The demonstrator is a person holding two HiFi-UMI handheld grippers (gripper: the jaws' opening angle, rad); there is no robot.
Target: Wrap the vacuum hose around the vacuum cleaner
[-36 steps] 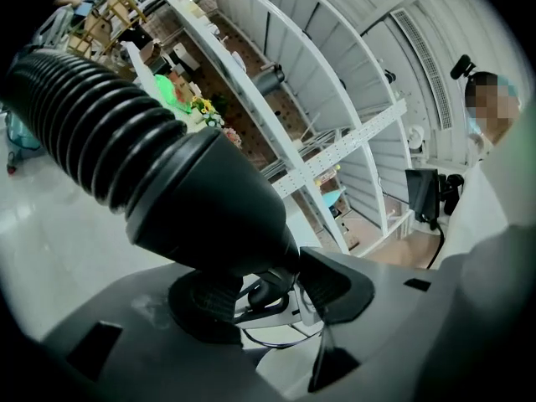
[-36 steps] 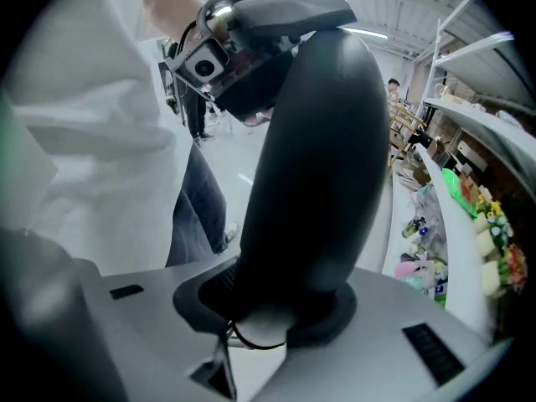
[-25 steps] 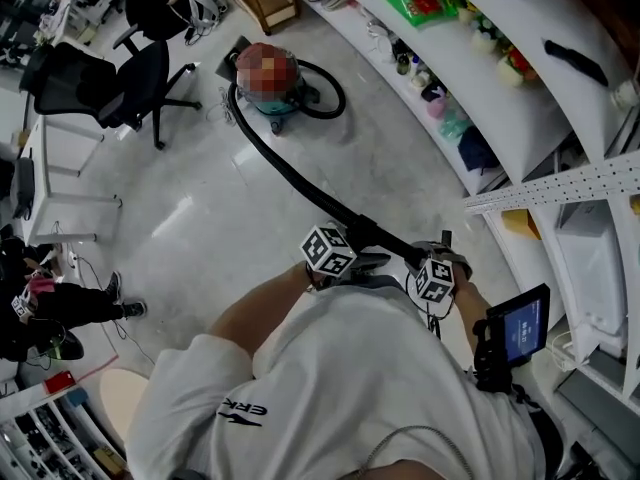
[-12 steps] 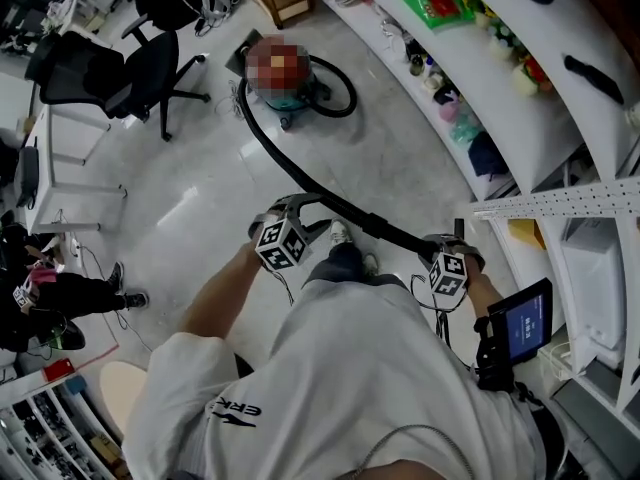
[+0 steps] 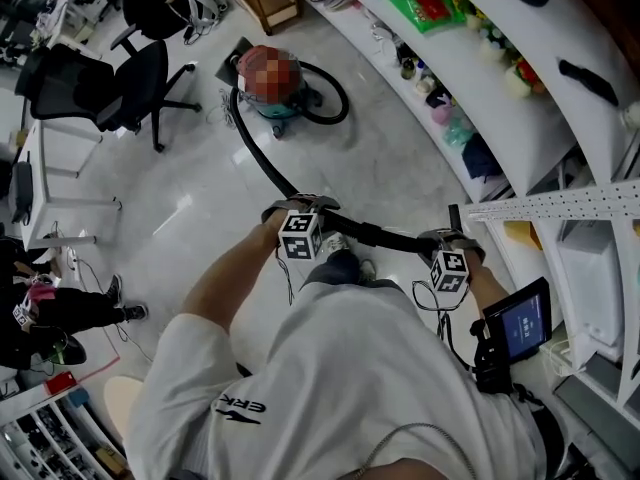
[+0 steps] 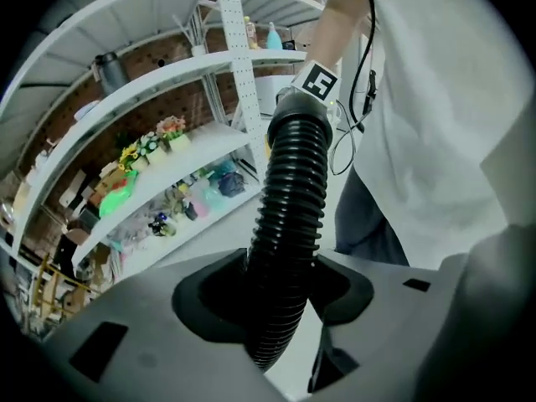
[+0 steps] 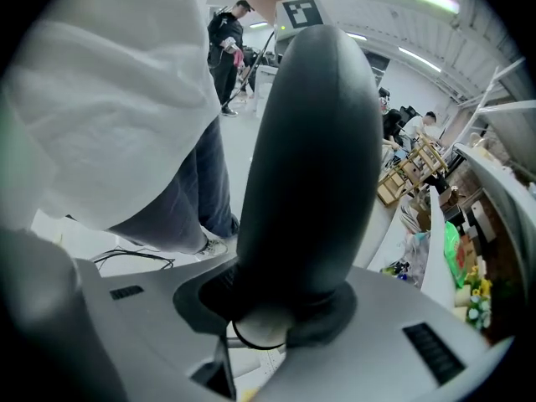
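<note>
Left gripper [image 6: 280, 285]: my fingers, just closing further, grasp the ribbed vacuum hose [image 6: 289, 191]. Right gripper [image 7: 276, 301]: my fingers clench its smooth rigid section. The hose crosses the floor [image 5: 190, 203] to the vacuum cleaner [image 5: 278, 108], whose top is indistinct.

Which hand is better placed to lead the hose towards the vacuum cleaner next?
Probably left. The left tongs, which have just closed further, grip the ribbed hose nearer the vacuum cleaner; the right tongs grip the smooth handle at the far end.
</note>
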